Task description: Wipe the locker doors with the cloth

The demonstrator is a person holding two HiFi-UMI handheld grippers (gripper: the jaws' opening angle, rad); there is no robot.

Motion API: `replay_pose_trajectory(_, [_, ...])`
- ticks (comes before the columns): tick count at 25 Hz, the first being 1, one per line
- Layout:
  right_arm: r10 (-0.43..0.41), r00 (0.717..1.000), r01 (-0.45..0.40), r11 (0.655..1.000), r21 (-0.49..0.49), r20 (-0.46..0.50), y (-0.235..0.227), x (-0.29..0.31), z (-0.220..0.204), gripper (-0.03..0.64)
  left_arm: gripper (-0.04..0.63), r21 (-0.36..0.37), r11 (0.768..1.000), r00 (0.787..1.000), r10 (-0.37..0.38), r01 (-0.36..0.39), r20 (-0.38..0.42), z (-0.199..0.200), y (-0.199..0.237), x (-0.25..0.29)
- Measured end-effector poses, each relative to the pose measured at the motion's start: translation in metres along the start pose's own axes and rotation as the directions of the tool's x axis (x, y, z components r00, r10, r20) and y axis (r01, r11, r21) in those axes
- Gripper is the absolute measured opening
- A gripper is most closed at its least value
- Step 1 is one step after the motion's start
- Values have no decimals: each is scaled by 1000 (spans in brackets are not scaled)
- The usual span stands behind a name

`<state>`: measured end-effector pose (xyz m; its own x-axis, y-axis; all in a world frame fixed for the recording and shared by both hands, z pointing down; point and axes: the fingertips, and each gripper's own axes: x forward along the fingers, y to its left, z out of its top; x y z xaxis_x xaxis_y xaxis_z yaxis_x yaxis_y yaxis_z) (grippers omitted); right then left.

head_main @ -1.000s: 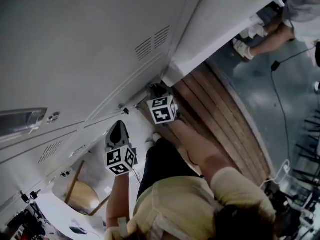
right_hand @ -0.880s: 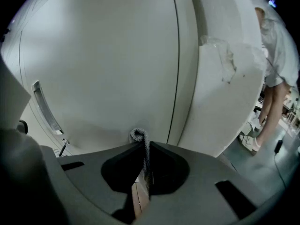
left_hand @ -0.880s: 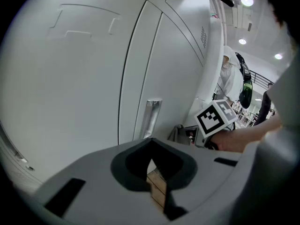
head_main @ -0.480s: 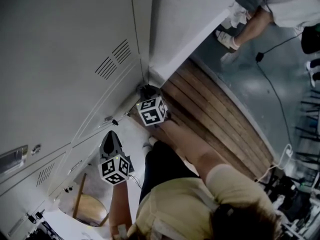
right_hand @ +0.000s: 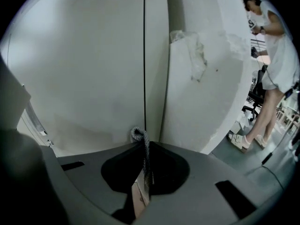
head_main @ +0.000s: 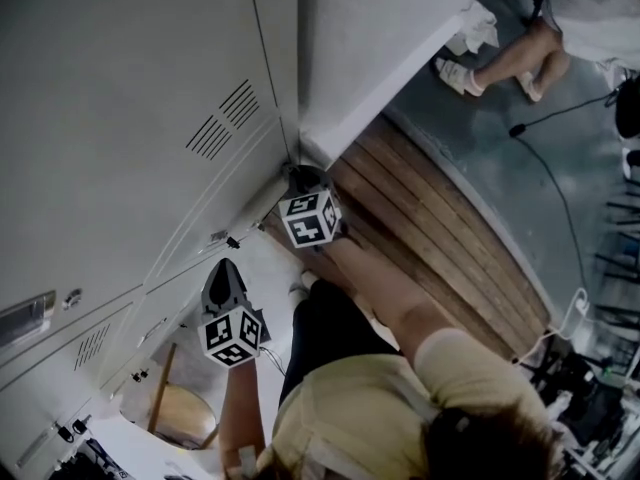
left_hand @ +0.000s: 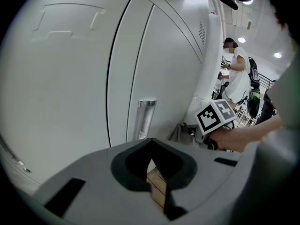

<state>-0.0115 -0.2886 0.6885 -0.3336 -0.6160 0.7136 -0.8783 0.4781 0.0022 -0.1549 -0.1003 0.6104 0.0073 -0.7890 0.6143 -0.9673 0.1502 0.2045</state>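
Note:
The grey locker doors (head_main: 130, 98) fill the upper left of the head view. My right gripper (head_main: 303, 190) is low at the doors' bottom corner, shut on a dark grey cloth (head_main: 304, 175) that touches the metal. In the right gripper view the cloth (right_hand: 139, 137) sticks up from the closed jaws of the right gripper (right_hand: 144, 170), against the seam between two doors (right_hand: 93, 69). My left gripper (head_main: 226, 271) hovers beside the doors, apart from them. In its own view the left gripper (left_hand: 152, 162) is shut and holds nothing, and a chrome locker handle (left_hand: 146, 117) stands ahead.
A slatted wooden platform (head_main: 430, 228) runs along the locker base. A white end panel (head_main: 380, 38) adjoins the lockers. A person in white with sandals (head_main: 495, 63) stands on the grey floor, where a cable (head_main: 560, 188) trails. A round wooden stool (head_main: 185, 408) is at lower left.
The head view has swung, so the lockers now stand more upright in frame. My right gripper stays with the cloth at the doors' bottom corner, and the left gripper holds about the same place.

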Motion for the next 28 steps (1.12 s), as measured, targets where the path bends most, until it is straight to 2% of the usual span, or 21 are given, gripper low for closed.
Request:
replay_pose_trajectory(12, [-9, 999, 8, 1000, 26, 41, -8, -45, 3, 17, 2, 0, 1000, 999, -17, 17, 33, 14, -7, -10])
replay_pose_trajectory(28, [17, 985, -17, 1000, -2, 169, 9, -137, 43, 17, 2, -31, 999, 994, -17, 21, 106, 31, -2, -57])
